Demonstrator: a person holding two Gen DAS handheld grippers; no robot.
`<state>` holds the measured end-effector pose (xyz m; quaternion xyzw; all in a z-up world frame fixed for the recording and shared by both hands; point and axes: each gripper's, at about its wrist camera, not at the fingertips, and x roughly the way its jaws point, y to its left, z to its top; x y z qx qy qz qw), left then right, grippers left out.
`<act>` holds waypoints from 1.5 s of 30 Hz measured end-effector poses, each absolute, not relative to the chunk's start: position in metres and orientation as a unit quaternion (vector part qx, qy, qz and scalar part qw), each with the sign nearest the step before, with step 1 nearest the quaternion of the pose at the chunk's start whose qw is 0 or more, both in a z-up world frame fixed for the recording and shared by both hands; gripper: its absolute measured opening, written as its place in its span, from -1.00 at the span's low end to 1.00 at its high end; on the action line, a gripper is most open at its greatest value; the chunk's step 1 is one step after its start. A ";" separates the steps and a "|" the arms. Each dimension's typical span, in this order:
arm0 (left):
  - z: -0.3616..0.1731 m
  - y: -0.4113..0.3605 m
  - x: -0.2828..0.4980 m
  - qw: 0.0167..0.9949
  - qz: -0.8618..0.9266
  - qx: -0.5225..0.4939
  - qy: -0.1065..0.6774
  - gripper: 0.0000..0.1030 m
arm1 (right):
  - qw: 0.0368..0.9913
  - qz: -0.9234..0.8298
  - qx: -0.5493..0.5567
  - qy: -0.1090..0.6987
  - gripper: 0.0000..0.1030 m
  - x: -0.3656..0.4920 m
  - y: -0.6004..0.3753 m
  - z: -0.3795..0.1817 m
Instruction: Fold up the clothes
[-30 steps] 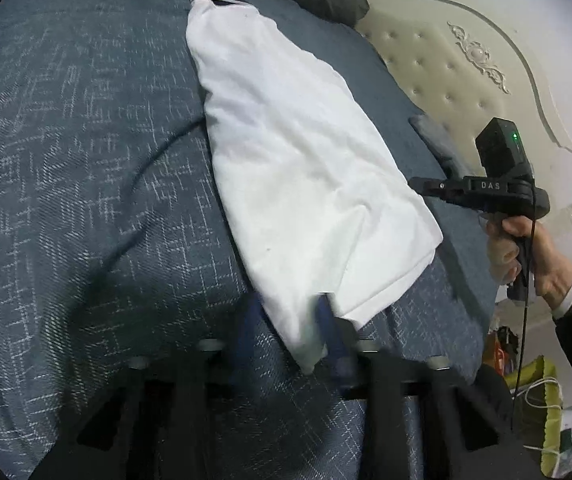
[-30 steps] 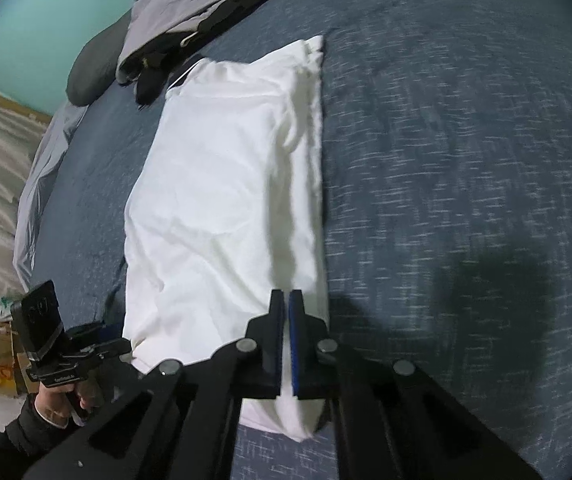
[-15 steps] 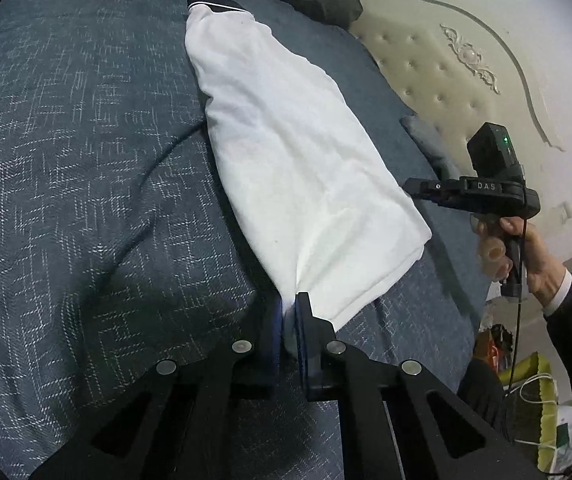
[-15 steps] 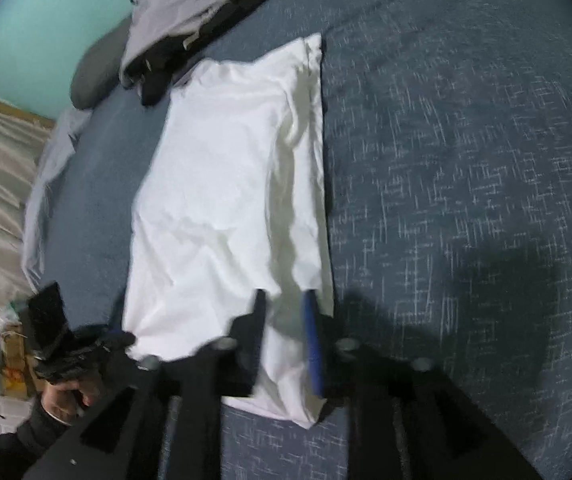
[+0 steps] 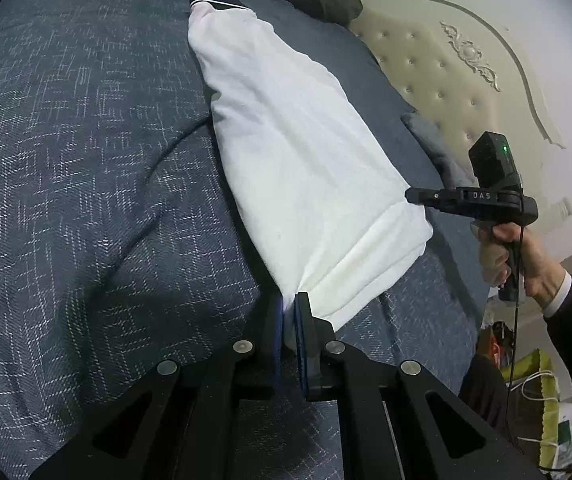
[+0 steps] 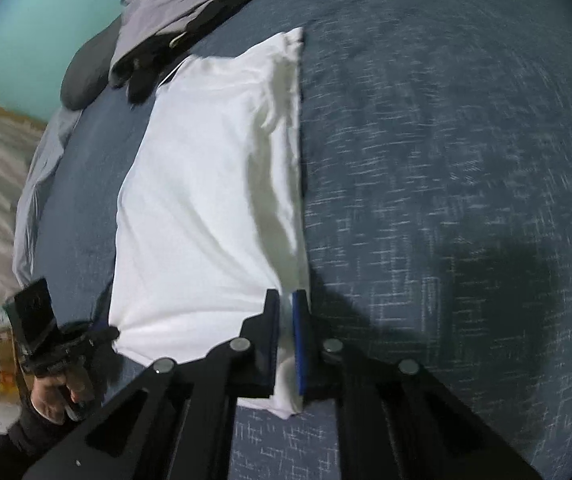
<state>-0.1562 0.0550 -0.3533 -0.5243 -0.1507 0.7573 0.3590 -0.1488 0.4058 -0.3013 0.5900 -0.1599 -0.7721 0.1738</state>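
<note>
1. White and folded into a long narrow strip, the shirt [image 5: 302, 152] lies on the blue-grey bedspread [image 5: 86, 184]; in the left wrist view it runs from the dark collar at top centre down to the lower middle of the frame.
2. The left gripper [image 5: 289, 316] is clenched on the shirt's near corner, white cloth bunched between its blue-lined fingers [image 5: 301, 340].
3. The right gripper [image 6: 285, 316] has its jaws closing, with the shirt's other near corner between them and the pads already pressing the fabric.
4. In the right wrist view the shirt's right-hand edge is a straight fold running up from the gripper to the top centre; its left-hand edge curves softly.
5. Open bedspread fills the whole right half of the right wrist view and the left half of the left wrist view.
6. Grey and black clothes [image 6: 182, 12] are heaped beyond the collar end at the upper left of the right wrist view, next to a dark pillow [image 6: 86, 76].
7. A cream tufted headboard [image 5: 446, 72] bounds the bed at the upper right of the left wrist view, just past the shirt's far edge.
</note>
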 end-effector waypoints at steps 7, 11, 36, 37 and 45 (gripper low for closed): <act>-0.353 0.054 -0.158 0.358 0.756 -0.527 -0.154 -0.88 | 0.181 -0.762 0.596 -0.180 -0.72 -0.143 0.402 -0.296; -0.352 0.055 -0.158 0.359 0.756 -0.525 -0.153 -0.88 | 0.185 -0.753 0.608 -0.174 -0.55 -0.131 0.406 -0.293; -0.350 0.051 -0.157 0.364 0.747 -0.531 -0.166 -0.88 | 0.172 -0.747 0.606 -0.211 -0.92 -0.107 0.426 -0.311; -0.349 0.051 -0.157 0.363 0.746 -0.533 -0.169 -0.88 | 0.171 -0.749 0.604 -0.211 -0.91 -0.109 0.426 -0.310; -0.351 0.050 -0.157 0.353 0.744 -0.537 -0.181 -0.51 | 0.170 -0.736 0.605 -0.252 -0.31 -0.121 0.431 -0.317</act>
